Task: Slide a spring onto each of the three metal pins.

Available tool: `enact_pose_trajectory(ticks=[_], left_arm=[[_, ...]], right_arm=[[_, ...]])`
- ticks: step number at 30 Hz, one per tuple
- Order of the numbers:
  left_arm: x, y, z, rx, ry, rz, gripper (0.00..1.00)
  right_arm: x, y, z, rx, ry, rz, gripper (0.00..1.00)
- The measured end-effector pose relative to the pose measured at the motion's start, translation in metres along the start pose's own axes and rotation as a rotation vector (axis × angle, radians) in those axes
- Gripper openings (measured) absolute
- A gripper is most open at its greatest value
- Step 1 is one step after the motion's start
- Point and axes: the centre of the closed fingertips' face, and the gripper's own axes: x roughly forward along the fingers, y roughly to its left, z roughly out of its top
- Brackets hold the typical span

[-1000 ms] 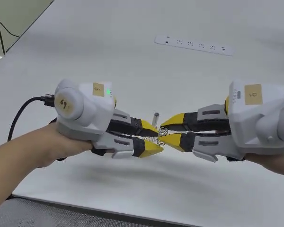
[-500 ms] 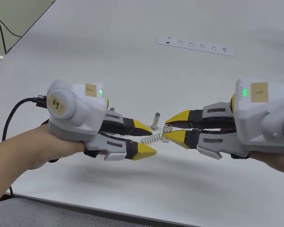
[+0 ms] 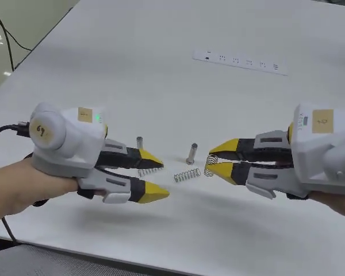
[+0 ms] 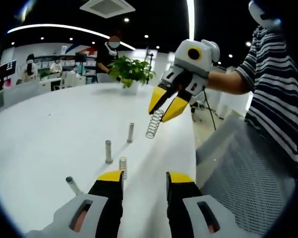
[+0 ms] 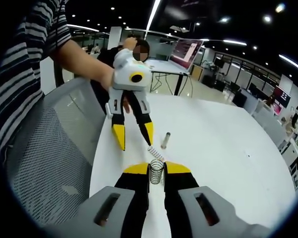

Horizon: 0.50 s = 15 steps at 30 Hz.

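Head view: left claw (image 3: 155, 176) opened, withdrew; right claw (image 3: 209, 160) grips spring (image 3: 211, 162).

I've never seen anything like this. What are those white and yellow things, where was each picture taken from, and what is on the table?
There is no robot here. A person holds a tool in each hand, and each tool ends in two yellow-tipped jaws. The wide picture comes from a camera on the person's head. The two round ones come from cameras riding on the tools, looking along their jaws. On the white table three metal pins stand upright, a loose spring lies near them, and a power strip sits farther back. The right gripper pinches a spring by one end. The left gripper is open and holds nothing.
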Motion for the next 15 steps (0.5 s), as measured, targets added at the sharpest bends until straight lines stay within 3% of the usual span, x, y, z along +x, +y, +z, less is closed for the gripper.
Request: enact_pose_trajectory(ticks=[7, 15], left_arm=[[-0.017, 0.013, -0.007, -0.035, 0.007, 0.049, 0.35], [-0.032, 0.027, -0.007, -0.042, 0.012, 0.090, 0.45]], right_arm=[[-0.003, -0.006, -0.002, 0.010, 0.006, -0.024, 0.07], [-0.005, -0.008, -0.007, 0.013, 0.011, -0.043, 0.07]])
